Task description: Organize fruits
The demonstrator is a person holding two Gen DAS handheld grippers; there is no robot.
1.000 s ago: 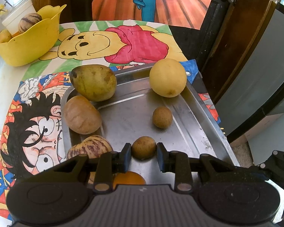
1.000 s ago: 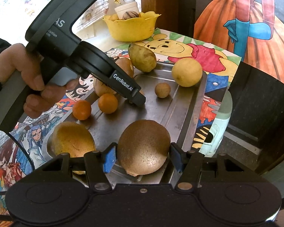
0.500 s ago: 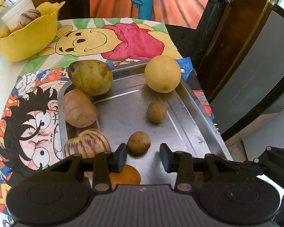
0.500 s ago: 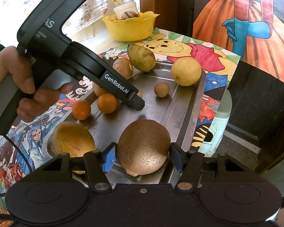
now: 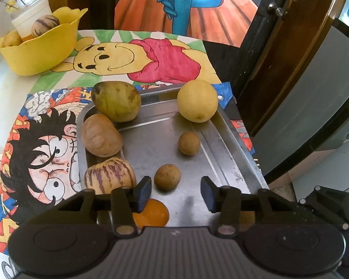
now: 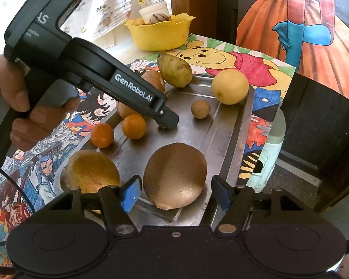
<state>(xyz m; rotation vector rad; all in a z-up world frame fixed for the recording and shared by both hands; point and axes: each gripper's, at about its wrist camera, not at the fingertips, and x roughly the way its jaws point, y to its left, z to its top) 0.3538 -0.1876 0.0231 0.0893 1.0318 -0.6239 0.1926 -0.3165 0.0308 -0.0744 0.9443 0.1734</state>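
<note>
From the left wrist I see my left tool [image 5: 175, 193] opening, pads apart; a small brown fruit [image 5: 167, 177] lies free on the metal tray [image 5: 230, 144], just ahead of the gap; bare tray floor stretches to the right rim, while a striped fruit [image 5: 109, 174] and an orange one [image 5: 151, 214] crowd the left pad.

From the right wrist, my right tool [image 6: 175, 193] is opening, pads clear of the large brown fruit [image 6: 174, 174] between them; its long axis runs across the gap; a rough yellow fruit [image 6: 90, 169] sits just left, the tray's rim close on the right; the other tool's body blocks the tray's middle left.
</note>
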